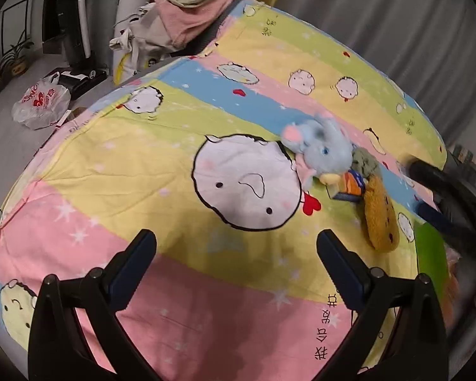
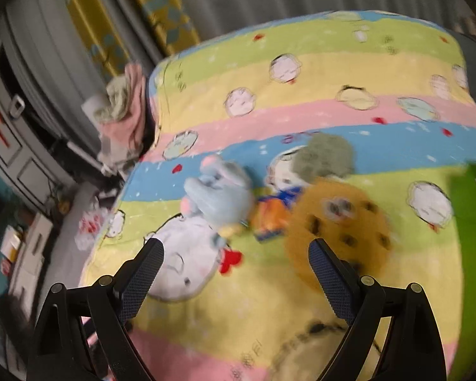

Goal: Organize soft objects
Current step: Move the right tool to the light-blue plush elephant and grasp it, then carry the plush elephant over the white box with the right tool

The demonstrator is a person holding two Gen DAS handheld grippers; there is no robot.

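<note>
Both the left gripper (image 1: 236, 241) and right gripper (image 2: 236, 250) gape empty above the bedsheet (image 1: 174, 146). On it, a blue plush (image 1: 322, 146) lies beside the cookie plush (image 1: 379, 219), a small book (image 1: 349, 187) between them and a grey-green plush (image 1: 365, 160) touching the cookie's far end.

My two wrist views both look steeply down over the bed (image 1: 181, 165), close above it; both share the blue plush toy (image 1: 323, 146) and cookie cushion (image 2: 342, 222).

My bed sheet (image 1: 181, 273) has pink, yellow, green and blue stripes with round cartoon faces, and I see a blue mouse toy (image 1: 320, 146) and a brown spotted cookie pillow (image 1: 380, 216).
</note>
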